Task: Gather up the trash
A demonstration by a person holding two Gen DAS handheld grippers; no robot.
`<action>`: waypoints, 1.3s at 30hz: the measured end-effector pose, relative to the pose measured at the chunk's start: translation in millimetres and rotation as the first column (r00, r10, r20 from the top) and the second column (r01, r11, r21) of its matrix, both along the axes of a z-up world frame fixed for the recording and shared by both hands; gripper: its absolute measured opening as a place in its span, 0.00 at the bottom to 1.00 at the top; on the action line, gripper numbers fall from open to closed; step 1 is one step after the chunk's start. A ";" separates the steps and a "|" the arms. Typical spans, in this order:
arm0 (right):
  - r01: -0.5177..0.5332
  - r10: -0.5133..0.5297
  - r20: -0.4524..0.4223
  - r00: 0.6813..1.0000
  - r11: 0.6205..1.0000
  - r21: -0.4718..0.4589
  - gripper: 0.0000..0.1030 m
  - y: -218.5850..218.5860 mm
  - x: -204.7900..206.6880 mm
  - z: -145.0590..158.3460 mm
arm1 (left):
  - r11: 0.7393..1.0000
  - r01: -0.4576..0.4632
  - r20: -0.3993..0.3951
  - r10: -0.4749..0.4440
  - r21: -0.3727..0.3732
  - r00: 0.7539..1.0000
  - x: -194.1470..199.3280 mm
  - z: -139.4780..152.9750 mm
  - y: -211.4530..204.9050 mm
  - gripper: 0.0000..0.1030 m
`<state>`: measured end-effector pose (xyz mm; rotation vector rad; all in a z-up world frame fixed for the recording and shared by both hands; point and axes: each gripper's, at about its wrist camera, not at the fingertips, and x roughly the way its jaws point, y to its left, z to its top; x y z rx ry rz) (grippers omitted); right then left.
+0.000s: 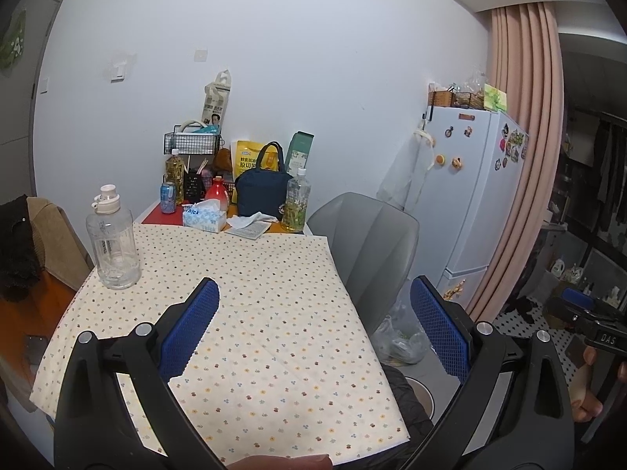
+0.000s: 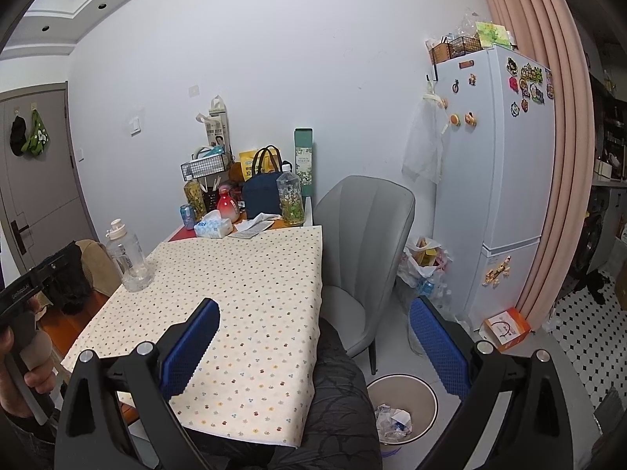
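Standing: both grippers, left [image 1: 313,329] and right [image 2: 313,337], spread, empty
Bin [image 2: 433,399]: floor, holds scraps
Left: crumpled tissue [image 1: 250,220], far table [image 1: 274,293] end, uncollected

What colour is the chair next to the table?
The chair is grey, with a ribbed shell-shaped back. The right wrist view shows it best.

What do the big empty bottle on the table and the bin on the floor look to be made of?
Big bottle: clear, glossy, ribbed plastic; the cloth shows through it, and its cap is opaque pale plastic. Bin: smooth matte beige wall with a dark rim, probably plastic, though painted metal is possible.
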<state>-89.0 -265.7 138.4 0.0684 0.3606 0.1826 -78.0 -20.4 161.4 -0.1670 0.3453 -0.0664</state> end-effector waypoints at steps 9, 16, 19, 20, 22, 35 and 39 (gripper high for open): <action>-0.005 0.005 0.011 1.000 1.000 0.002 0.93 0.7 -4.0 1.6 | 1.000 -0.004 -0.001 0.004 0.000 1.000 -1.7 0.4 0.6 0.94; -0.002 0.002 0.019 1.000 1.000 0.011 0.93 -1.2 -6.3 3.8 | 1.000 -0.003 0.002 0.003 0.000 1.000 -2.8 1.0 0.5 0.94; -0.001 0.000 0.024 1.000 1.000 0.011 0.93 -0.8 -7.2 4.3 | 1.000 -0.004 0.002 0.004 0.000 1.000 -3.1 0.7 0.6 0.94; -0.002 0.002 0.025 1.000 1.000 0.009 0.93 0.2 -7.4 4.2 | 1.000 -0.005 0.001 0.005 -0.001 1.000 -3.1 0.5 0.9 0.94; -0.004 0.004 0.025 1.000 1.000 0.006 0.93 1.6 -7.3 4.1 | 1.000 -0.005 0.002 0.005 -0.003 1.000 -3.6 0.5 1.0 0.94; -0.014 0.014 0.024 1.000 1.000 0.004 0.93 4.0 -8.1 2.9 | 1.000 -0.004 0.007 0.004 -0.005 1.000 -5.5 0.8 0.1 0.94; -0.016 0.016 0.024 1.000 1.000 0.003 0.93 3.9 -8.5 3.2 | 1.000 -0.007 0.005 0.007 -0.002 1.000 -5.8 0.3 -1.6 0.94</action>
